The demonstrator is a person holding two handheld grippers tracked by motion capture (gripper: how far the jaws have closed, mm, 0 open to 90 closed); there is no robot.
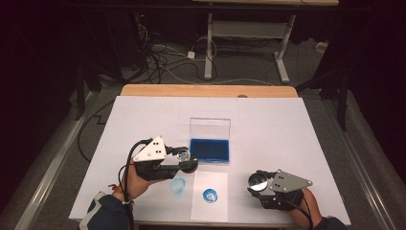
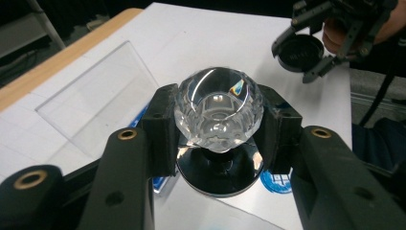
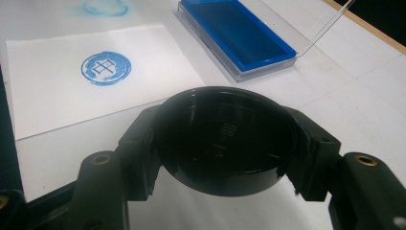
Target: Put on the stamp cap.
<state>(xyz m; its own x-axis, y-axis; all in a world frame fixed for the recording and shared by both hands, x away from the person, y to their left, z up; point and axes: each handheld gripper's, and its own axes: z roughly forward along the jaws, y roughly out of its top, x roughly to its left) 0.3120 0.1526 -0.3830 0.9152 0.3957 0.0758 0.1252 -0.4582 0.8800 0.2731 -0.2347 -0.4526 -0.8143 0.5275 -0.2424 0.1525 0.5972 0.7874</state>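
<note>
My left gripper (image 1: 184, 159) is shut on a stamp with a clear faceted crystal knob (image 2: 219, 108) and a round black base (image 2: 220, 175); it hangs above the table just left of the blue ink pad (image 1: 209, 150). My right gripper (image 1: 257, 184) is shut on the stamp's round black cap (image 3: 225, 139), held at the front right; the same cap (image 2: 300, 52) appears far off in the left gripper view. A white paper sheet (image 1: 209, 201) at the front bears a round blue stamp print (image 1: 210, 195), also seen as a print (image 3: 106, 68) in the right gripper view.
The ink pad's clear lid (image 1: 209, 127) stands open behind the blue pad (image 3: 239, 33). A blue smudge (image 1: 178, 185) marks the white table cover (image 1: 287, 129) left of the paper. A wooden table edge (image 1: 206, 90) runs along the back, with cables and desk legs beyond.
</note>
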